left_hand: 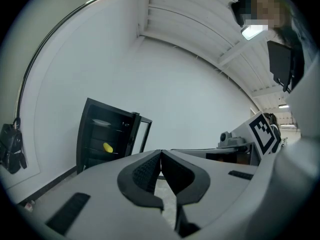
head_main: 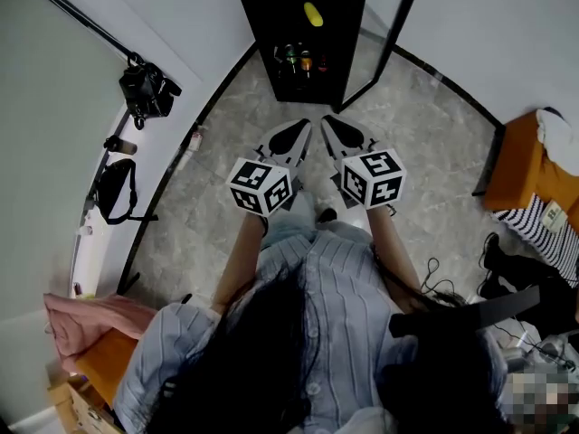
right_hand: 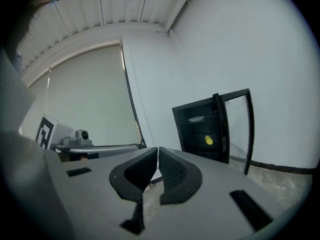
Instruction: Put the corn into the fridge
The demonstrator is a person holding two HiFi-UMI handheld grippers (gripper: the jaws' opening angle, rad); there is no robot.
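Our left gripper and right gripper are both pressed together, empty. We see the corn lying inside the open fridge

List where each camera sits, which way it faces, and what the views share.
Head view: on the person's head, looking steeply down at the floor; shows striped shirt, left gripper, right gripper; open fridge ahead.
Left gripper view: on the left gripper, looking along its closed, empty jaws toward the fridge; right gripper's marker cube at frame right.
Right gripper view: on the right gripper, along its closed, empty jaws toward the fridge; left gripper's marker cube at frame left.
Shared: all three show the corn on a fridge shelf.
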